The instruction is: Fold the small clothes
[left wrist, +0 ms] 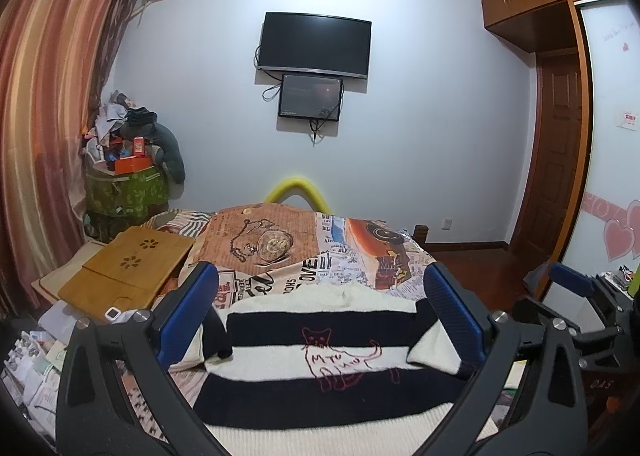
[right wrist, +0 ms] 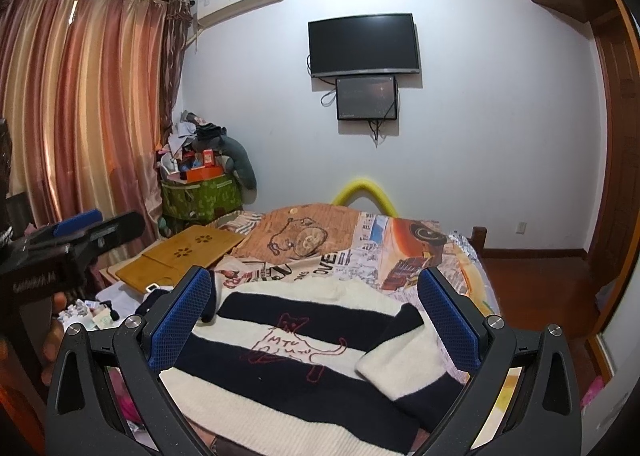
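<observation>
A bedroom, seen from two handheld grippers pointing toward the foot of a bed. Far left hang striped orange curtains (right wrist: 80,104). Beside them stands a green fabric bin (left wrist: 128,192) heaped with clutter. A wooden lap tray (left wrist: 132,264) lies on the bed's left side. The left gripper (left wrist: 320,308) hovers with its jaws spread wide, holding nothing. Between and below its blue pads, a small cream-and-navy striped sweater (left wrist: 320,372) with a red cat outline lies flat on the bed's printed bedspread (left wrist: 280,252), both sleeves folded in over the body. The right gripper (right wrist: 316,312) hovers just above the sweater, jaws likewise wide apart and empty. A dark television (right wrist: 364,44) hangs on the far wall.
</observation>
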The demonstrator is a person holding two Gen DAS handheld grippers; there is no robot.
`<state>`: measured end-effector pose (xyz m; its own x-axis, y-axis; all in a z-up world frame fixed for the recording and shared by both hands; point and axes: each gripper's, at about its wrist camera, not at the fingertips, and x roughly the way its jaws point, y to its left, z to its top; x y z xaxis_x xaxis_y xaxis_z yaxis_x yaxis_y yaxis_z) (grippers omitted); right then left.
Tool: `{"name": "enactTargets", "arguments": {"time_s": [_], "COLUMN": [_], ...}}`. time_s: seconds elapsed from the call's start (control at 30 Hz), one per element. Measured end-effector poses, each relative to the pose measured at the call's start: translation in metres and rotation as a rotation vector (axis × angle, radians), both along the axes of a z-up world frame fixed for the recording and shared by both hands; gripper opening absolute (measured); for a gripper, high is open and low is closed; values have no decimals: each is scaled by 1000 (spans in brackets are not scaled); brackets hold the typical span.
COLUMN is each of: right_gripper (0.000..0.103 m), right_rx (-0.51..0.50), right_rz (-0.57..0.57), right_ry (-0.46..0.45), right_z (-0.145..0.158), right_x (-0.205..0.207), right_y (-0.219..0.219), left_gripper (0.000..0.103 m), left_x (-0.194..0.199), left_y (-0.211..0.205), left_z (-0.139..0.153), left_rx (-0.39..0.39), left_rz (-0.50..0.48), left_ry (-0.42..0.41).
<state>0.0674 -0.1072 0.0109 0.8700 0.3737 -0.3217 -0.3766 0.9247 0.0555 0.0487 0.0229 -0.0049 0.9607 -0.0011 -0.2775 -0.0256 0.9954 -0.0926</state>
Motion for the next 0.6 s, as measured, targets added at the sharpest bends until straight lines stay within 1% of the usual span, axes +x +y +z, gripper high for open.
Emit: {"name": "enactTargets", "arguments": {"time_s": [0.07,0.17,0.3,0.33,0.43,0.47,0.53,0.6], "right_gripper": [103,103,103,103,103,103,103,103], "right_rx": [-9,-29,-24,-25,-52,-61,-74,-80], "right_rz": [-6,-20,-34,-52,-89,-86,-76,-62], "right_ry": [8,27,82,102,151,165,194,242], "right_z": [-3,-9,-17,-20,-30,-33,-39,-47], "right_x": [9,30,64,79,111,122,141,163], "right_y": [-1,-5,-14,-17,-22,-24,-29,-33], "left_gripper": [103,103,103,103,103,103,103,103], "left_x": [19,56,108,122,167,178,211,242], "left_y": [7,23,52,60,83,88,106,119], "left_z": [0,-6,-19,-24,-40,-45,-59,-76], "left_rx": [6,6,-32,-39,-68,-76,-99,-83], "left_rz": [-1,13,9,17,45,47,67,92], "left_ry": [22,82,167,183,264,283,351,417]}}
